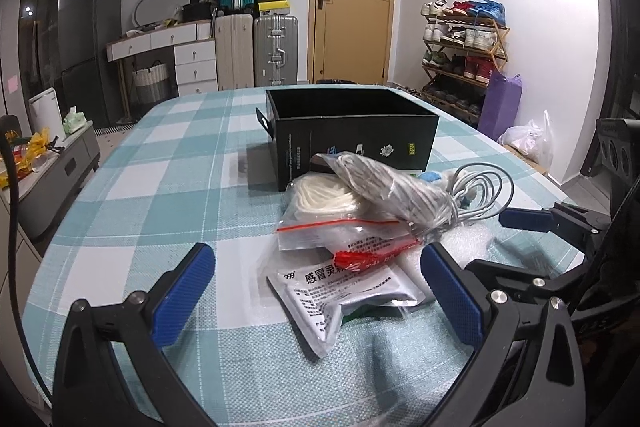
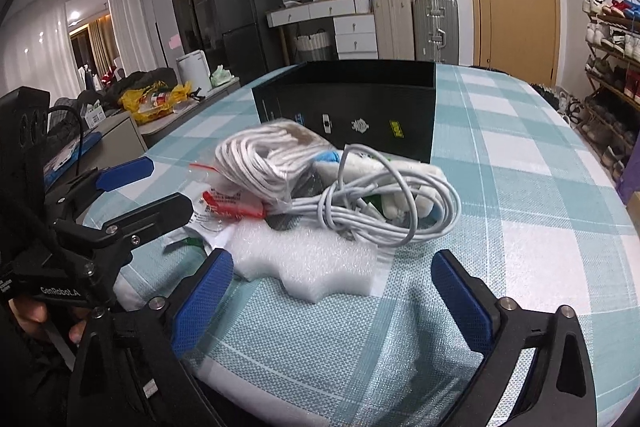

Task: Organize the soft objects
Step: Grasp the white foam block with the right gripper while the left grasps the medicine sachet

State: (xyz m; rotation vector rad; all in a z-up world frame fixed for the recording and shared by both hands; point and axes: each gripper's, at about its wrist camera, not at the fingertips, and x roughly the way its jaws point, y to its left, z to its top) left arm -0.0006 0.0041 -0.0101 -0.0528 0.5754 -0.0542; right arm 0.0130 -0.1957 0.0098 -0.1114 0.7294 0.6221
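A pile of soft things lies on the checked tablecloth in front of an open black box (image 1: 352,131) (image 2: 348,107). It holds a bagged white rope (image 1: 384,183) (image 2: 260,163), a coiled white cable (image 1: 476,195) (image 2: 384,207), a white foam piece (image 2: 308,263), a zip bag with a red strip (image 1: 320,231) and a white medicine sachet (image 1: 344,291). My left gripper (image 1: 320,287) is open, its jaws on either side of the sachet. My right gripper (image 2: 332,299) is open just short of the foam.
The table's near and left edges are close. Behind it stand suitcases (image 1: 256,47), a white desk (image 1: 160,43), a fridge (image 1: 88,31), a door and a shoe rack (image 1: 464,51). Each gripper shows in the other's view, my right one (image 1: 560,223) and my left one (image 2: 120,195).
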